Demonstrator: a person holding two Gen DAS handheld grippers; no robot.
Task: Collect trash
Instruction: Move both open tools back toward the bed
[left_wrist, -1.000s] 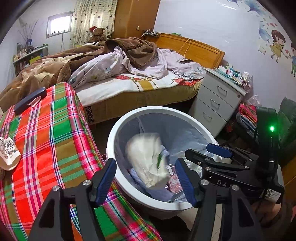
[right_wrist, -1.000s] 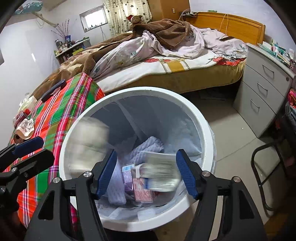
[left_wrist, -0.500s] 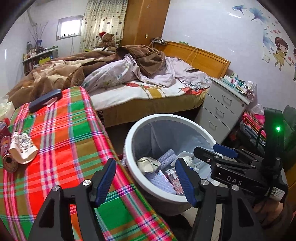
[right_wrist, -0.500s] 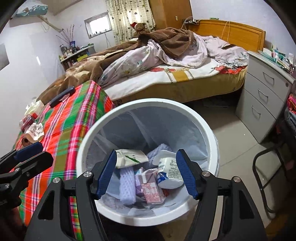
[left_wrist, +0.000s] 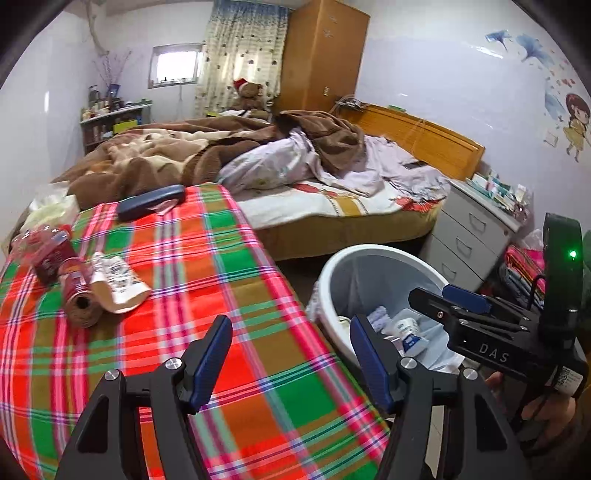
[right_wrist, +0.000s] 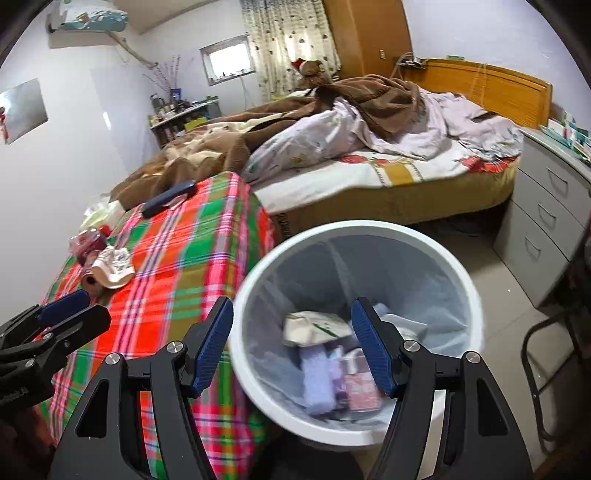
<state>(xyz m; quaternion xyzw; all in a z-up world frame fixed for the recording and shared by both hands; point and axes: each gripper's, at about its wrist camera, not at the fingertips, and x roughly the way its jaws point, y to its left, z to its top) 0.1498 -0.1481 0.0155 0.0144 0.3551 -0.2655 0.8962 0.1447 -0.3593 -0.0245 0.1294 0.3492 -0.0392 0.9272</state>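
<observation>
While both claws stand open with nothing between their blue pads, the left claw (left_wrist: 291, 354) hangs over the near edge of the counter (left_wrist: 240, 280), which is covered in a red, green and orange checked cloth, and the right claw (right_wrist: 291, 343) hangs over the white bin (right_wrist: 469, 288) standing on the floor just beside that counter. The bin is lined with a thin bag and holds a pile of trash (right_wrist: 332, 354): a crumpled white wrapper, a lilac pad, a small red and pink packet and other bits too blurred to name. On the far left part of the counter lie more pieces: a crushed clear bottle with a red label (left_wrist: 48, 251), a white and tan pouch (left_wrist: 118, 277) and a brown roll (left_wrist: 79, 302) touching it. A dark blue case (left_wrist: 151, 201) lies at the counter's far end, next to the bed (left_wrist: 332, 206) with its rumpled brown blanket. A grey chest of drawers (left_wrist: 472, 236) stands beyond the bin.
</observation>
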